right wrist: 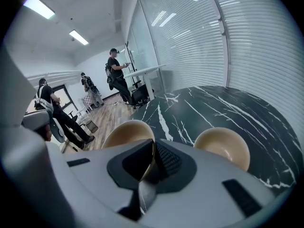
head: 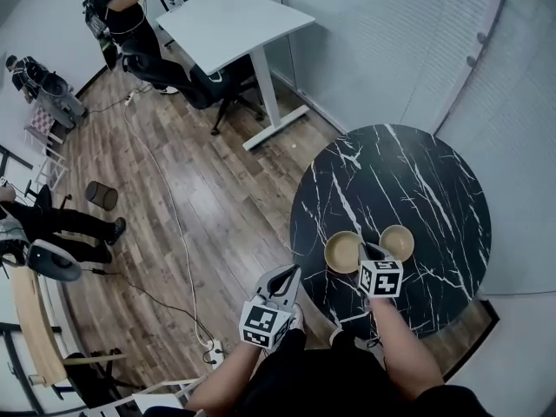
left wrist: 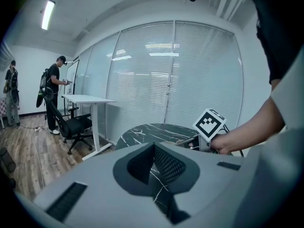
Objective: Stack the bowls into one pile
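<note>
Near the near edge of the round, white-veined black marble tabletop [head: 391,172], the right gripper [head: 367,250] is clamped on the thin rim of a smooth beige bowl [head: 340,251], bare inside. A matching second bowl [head: 400,241] sits just beside it. The left gripper [head: 283,278], jaws together on nothing, hangs off the tabletop's near-left edge.

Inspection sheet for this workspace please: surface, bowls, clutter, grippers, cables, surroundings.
Surface: round black marble table.
Job's things: left bowl and right bowl, side by side, not stacked.
Clutter: nothing seen.
Grippers: right hand-held gripper shut on left bowl's rim; left hand-held gripper shut, empty, beside the table.
Cables: white cable across wood floor to power strip.
Surroundings: white desk, office chair, people standing.
</note>
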The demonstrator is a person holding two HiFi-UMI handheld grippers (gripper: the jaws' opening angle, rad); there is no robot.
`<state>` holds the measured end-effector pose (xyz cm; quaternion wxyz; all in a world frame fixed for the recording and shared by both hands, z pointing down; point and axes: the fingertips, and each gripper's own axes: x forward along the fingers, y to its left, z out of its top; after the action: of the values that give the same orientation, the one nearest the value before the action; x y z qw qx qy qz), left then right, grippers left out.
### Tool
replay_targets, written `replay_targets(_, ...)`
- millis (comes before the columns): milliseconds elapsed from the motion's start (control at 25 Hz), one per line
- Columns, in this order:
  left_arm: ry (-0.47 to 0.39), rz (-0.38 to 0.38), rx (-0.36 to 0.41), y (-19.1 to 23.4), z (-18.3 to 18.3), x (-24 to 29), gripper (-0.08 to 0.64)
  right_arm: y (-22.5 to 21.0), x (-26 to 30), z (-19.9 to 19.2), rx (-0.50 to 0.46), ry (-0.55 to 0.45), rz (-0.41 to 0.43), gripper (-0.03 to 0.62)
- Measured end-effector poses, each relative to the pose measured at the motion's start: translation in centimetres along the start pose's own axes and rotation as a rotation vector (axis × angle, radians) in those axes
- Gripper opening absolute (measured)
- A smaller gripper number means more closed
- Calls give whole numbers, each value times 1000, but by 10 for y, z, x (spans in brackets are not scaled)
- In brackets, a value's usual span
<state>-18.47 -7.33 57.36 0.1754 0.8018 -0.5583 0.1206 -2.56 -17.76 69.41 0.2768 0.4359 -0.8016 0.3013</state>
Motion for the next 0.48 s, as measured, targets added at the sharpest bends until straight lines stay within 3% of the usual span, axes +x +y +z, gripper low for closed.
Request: replay_targets(480, 26, -44, 41, -22, 1, 22, 14, -44, -43, 22, 62, -112, -55, 26)
